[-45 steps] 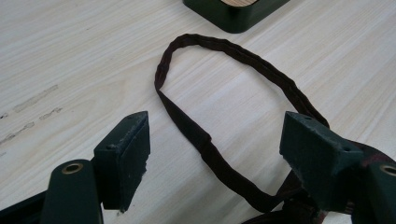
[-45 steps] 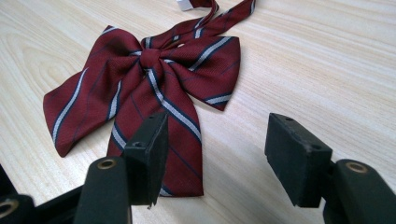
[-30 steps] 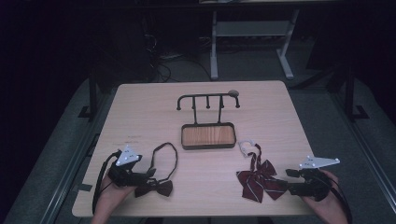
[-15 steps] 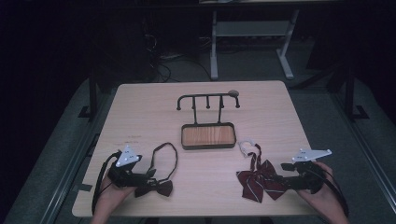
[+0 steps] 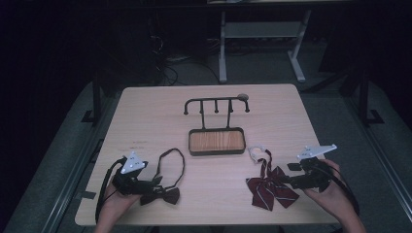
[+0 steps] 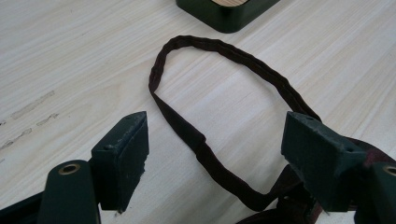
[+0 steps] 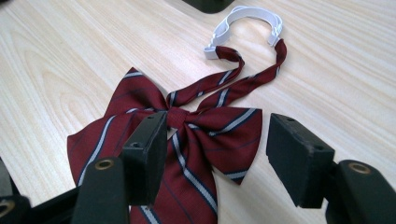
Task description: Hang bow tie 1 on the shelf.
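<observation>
A dark bow tie (image 5: 164, 195) lies at the table's front left, its thin strap loop (image 5: 173, 162) stretching toward the middle. My left gripper (image 5: 155, 184) rests open right beside it. In the left gripper view the strap loop (image 6: 219, 112) runs between the spread jaws of the left gripper (image 6: 217, 144). At front right lies a maroon striped bow tie (image 5: 269, 189) with a white elastic band (image 5: 256, 153). My right gripper (image 5: 287, 181) is open at its right edge. In the right gripper view the right gripper (image 7: 217, 142) has its jaws over the striped bow tie (image 7: 196, 135).
A black hook rack on a wood-topped tray base (image 5: 216, 141) stands mid-table, with its hooks (image 5: 216, 103) bare. A small round object (image 5: 242, 96) sits by the rack's right end. The table edge (image 5: 204, 224) is close to both hands.
My right gripper has moved left and slightly forward, closing in on the striped bow tie. The left gripper and both ties have stayed put.
</observation>
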